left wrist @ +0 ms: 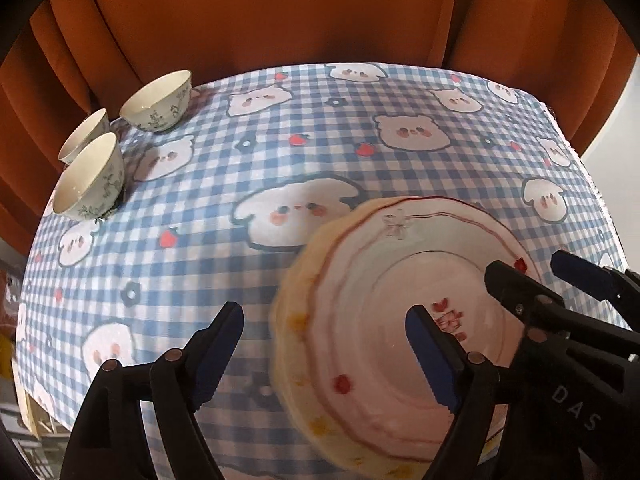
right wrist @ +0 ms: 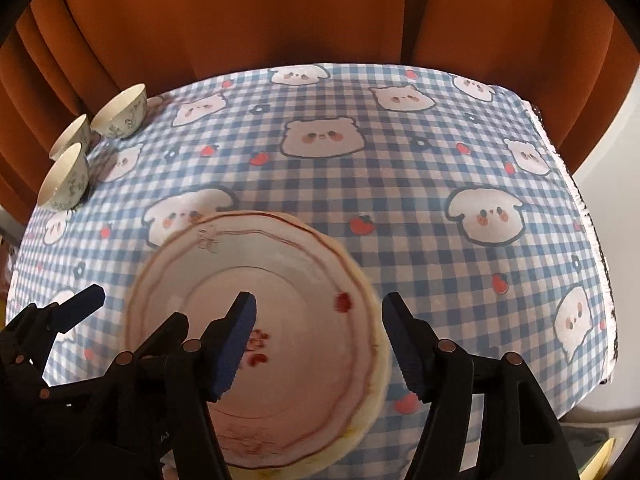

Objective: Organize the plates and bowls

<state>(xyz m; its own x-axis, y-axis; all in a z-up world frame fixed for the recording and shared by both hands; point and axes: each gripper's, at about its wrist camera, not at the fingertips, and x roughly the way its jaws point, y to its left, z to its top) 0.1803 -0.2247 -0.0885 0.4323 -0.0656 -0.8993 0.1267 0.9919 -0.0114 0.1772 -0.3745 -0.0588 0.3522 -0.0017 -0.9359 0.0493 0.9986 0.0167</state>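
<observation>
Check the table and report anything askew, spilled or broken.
Nothing stands out. The plates sit stacked near the front of the checked tablecloth, upper pink plate slightly off-centre on the yellow one. Three bowls stand upright at the far left corner. No spills or chips show, though the plates are blurred.

Left gripper [left wrist: 324,348] & right gripper [right wrist: 320,340]: black plastic, blue serrated jaws, copper-coloured rivets, white "DAS" lettering.

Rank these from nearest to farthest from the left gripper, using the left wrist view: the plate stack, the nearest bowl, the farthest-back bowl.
1. Plate stack, right beneath the left gripper.
2. Nearest bowl, far left.
3. Farthest-back bowl, behind it, by the curtain.
</observation>
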